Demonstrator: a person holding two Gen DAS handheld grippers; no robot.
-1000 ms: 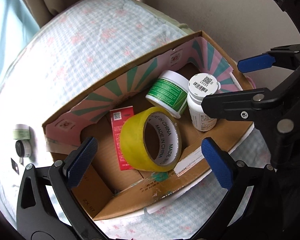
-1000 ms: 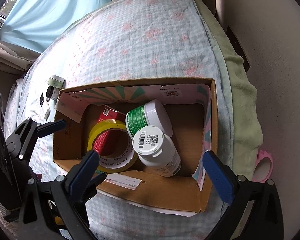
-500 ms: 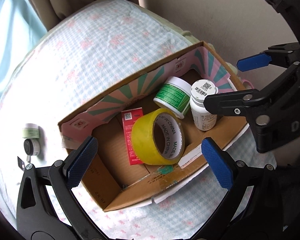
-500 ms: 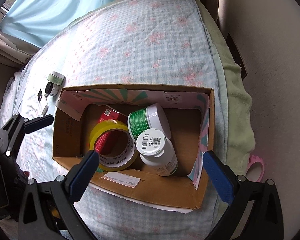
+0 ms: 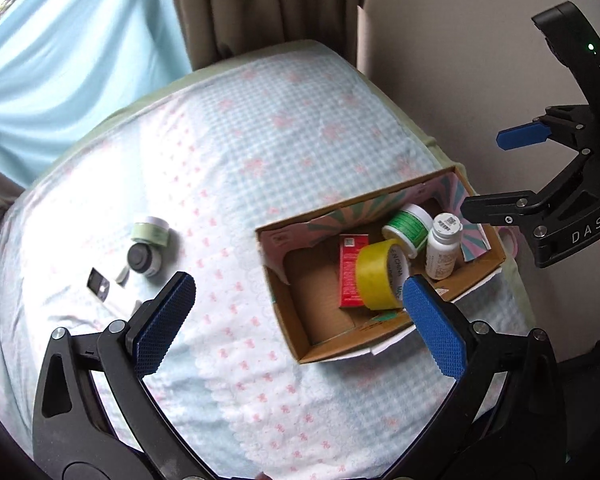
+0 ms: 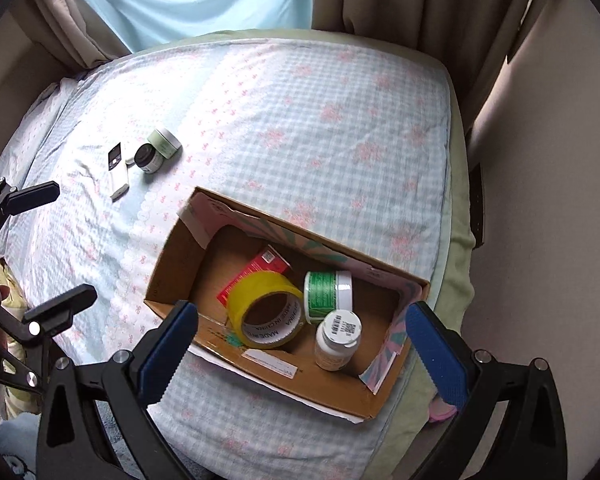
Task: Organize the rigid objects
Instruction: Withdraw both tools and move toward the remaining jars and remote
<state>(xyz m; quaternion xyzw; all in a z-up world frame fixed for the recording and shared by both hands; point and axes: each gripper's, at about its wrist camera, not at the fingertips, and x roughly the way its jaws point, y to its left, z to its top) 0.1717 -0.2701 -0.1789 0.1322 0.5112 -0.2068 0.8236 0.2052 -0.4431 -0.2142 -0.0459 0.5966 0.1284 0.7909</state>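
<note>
Both grippers — left gripper (image 5: 296, 320), right gripper (image 6: 300, 348) — hung wide and empty above the cardboard box (image 6: 180, 264), likely because two small jars (image 6: 158, 152) awaited collection.

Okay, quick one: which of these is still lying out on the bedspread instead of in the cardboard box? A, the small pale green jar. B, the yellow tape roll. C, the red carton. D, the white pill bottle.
A: the small pale green jar sits on the bedspread beside a dark-lidded jar, apart from the cardboard box, which holds the yellow tape roll, white pill bottle and red carton.
</note>
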